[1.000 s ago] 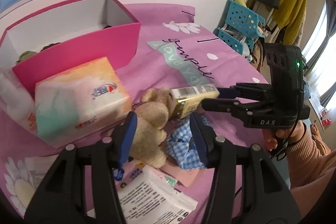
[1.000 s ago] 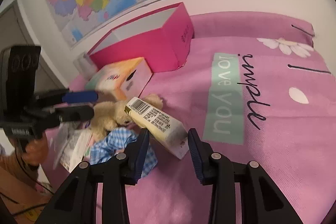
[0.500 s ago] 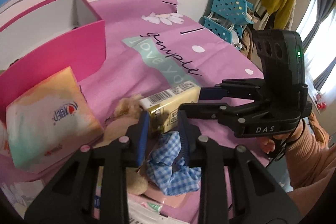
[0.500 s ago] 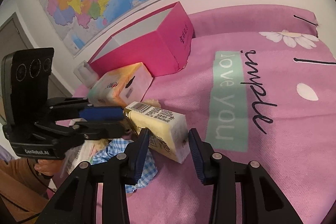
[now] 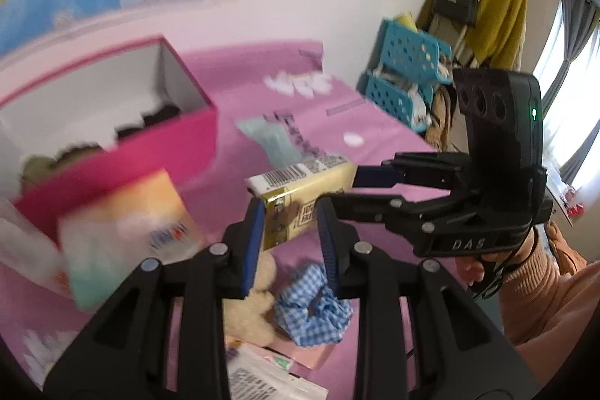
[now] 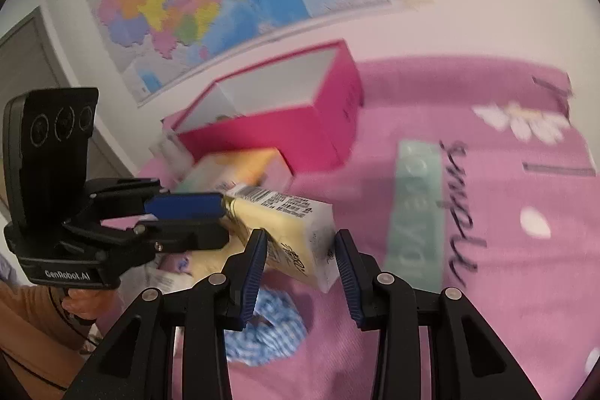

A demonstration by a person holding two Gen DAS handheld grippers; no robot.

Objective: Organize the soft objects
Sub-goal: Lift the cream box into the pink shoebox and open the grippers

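Observation:
A yellow tissue pack (image 5: 300, 186) with a barcode hangs in the air above the pink bedspread, gripped from both ends. My left gripper (image 5: 290, 216) is shut on its near end. My right gripper (image 5: 348, 190) comes in from the right and is shut on the far end. In the right wrist view that same pack (image 6: 288, 223) sits between my right gripper (image 6: 300, 244), with the left gripper (image 6: 225, 220) clamped on from the left. Below lie a beige plush toy (image 5: 251, 310) and a blue checked scrunchie (image 5: 311, 306). An open pink box (image 5: 123, 156) stands behind.
A pastel tissue pack (image 5: 123, 231) leans against the pink box's front wall. A white printed packet (image 5: 262, 377) lies at the near edge. Blue baskets (image 5: 405, 77) and a coat rack with a yellow coat (image 5: 487, 10) stand beyond the bed on the right.
My left gripper left the plush toy and shut on the yellow pack's end. Both grippers have since risen together, lifting the pack off the bedspread.

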